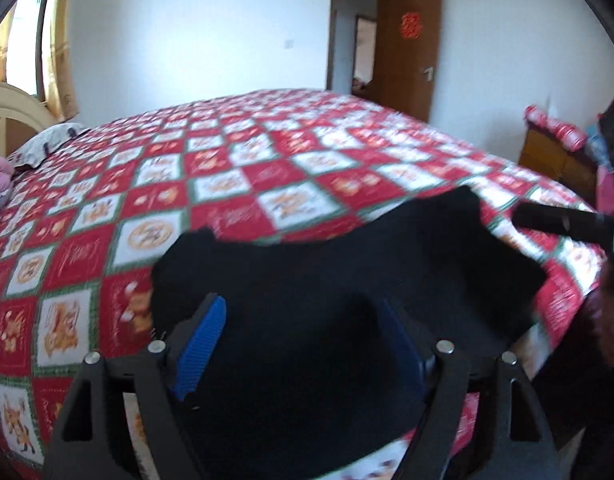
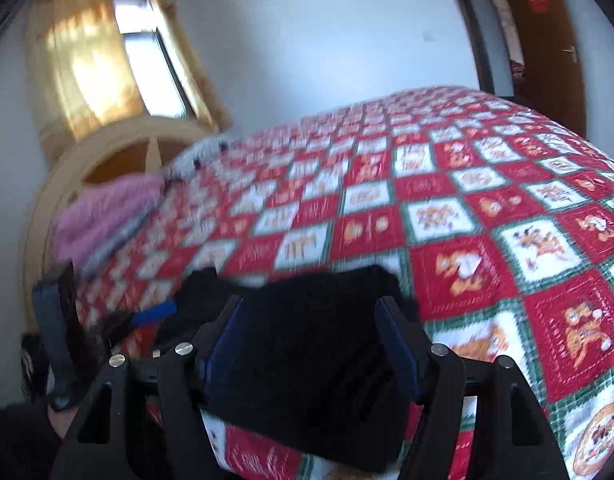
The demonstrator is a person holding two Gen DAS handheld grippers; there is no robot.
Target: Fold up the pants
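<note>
Black pants (image 1: 347, 272) lie bunched at the near edge of the bed, on the red-and-white quilt (image 1: 155, 200). Your left gripper (image 1: 303, 344) is spread wide over the cloth, blue pads clear of it. Your right gripper (image 2: 311, 344) is spread too, with black fabric lying between its jaws; whether the pads press on it, you cannot tell through the blur.

White plaster walls (image 1: 195, 32). Sunlit window (image 2: 155, 68) with yellow curtains (image 2: 79, 60). Brown wooden door (image 1: 407, 60) ajar. Bed under red-and-white checked quilt (image 1: 235, 168); cream arched wooden headboard (image 2: 107, 148); low wooden cabinet (image 1: 555, 160).
</note>
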